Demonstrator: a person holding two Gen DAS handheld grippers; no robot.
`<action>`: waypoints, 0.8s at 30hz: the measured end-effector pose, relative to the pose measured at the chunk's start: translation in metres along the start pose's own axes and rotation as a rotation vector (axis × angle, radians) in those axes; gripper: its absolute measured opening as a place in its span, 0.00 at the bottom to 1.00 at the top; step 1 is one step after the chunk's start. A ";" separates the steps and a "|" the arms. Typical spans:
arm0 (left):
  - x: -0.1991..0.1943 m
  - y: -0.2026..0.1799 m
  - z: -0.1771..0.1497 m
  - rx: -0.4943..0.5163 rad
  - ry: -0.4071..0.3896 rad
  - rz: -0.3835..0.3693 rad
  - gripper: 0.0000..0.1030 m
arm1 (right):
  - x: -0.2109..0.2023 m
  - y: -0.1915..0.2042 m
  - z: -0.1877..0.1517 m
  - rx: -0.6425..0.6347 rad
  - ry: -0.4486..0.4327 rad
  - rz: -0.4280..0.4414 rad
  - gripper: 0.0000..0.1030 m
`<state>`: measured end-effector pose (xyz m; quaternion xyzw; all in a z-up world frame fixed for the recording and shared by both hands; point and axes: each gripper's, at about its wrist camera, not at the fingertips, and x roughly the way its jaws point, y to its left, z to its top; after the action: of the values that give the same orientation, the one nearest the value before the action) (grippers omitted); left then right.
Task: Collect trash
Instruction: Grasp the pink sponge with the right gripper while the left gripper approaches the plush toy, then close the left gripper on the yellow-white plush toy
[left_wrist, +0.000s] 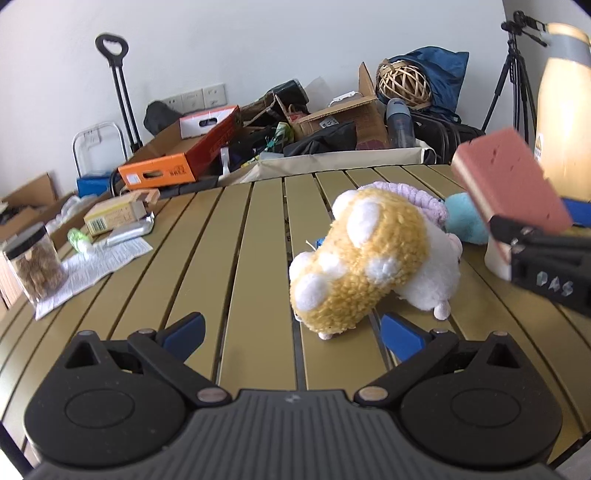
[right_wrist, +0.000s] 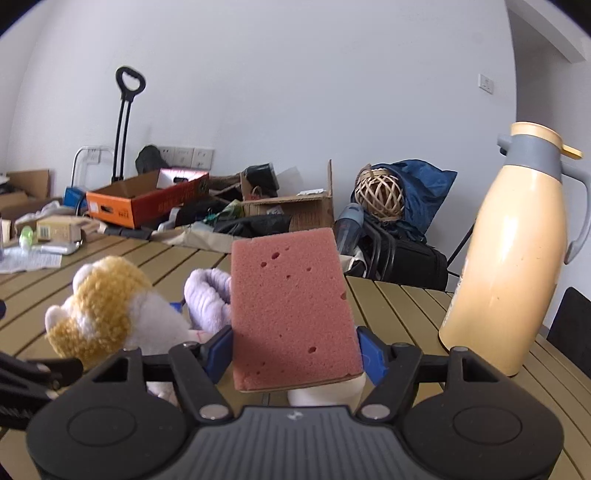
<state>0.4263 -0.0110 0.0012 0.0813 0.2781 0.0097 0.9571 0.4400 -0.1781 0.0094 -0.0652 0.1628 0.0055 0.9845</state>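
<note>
Now, sponge: pink sponge (right_wrist: 293, 314) stands upright between the blue pads of the right gripper (right_wrist: 295, 349), raised above the tabletop (right_wrist: 402, 306).
Right gripper: roughly half open, pads pressed on both narrow sides of the sponge, which it holds.
Left gripper: left gripper (left_wrist: 291, 330) is wide open with nothing between its pads; the yellow-and-white plush toy (left_wrist: 369, 258) lies just ahead of it.
Sponge from the left: tilted, at the far right, above a white cup-like thing (left_wrist: 496, 262) partly hidden.
Only in left view: jar (left_wrist: 35, 267), printed paper sheet (left_wrist: 99, 267), small yellow box (left_wrist: 114, 214).
Only in right view: whole cream thermos (right_wrist: 509, 258) with grey collar, standing right of the sponge.
</note>
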 end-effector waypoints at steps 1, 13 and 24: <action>0.000 -0.003 0.000 0.011 -0.009 0.007 1.00 | -0.002 -0.002 0.000 0.011 -0.003 0.000 0.67; 0.013 -0.049 0.000 0.182 -0.096 0.150 1.00 | -0.012 -0.035 -0.010 0.076 0.005 -0.040 0.67; 0.027 -0.069 0.007 0.256 -0.134 0.180 1.00 | -0.019 -0.060 -0.017 0.099 0.012 -0.073 0.67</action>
<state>0.4512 -0.0785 -0.0189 0.2274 0.2042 0.0546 0.9506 0.4184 -0.2397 0.0076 -0.0221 0.1662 -0.0387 0.9851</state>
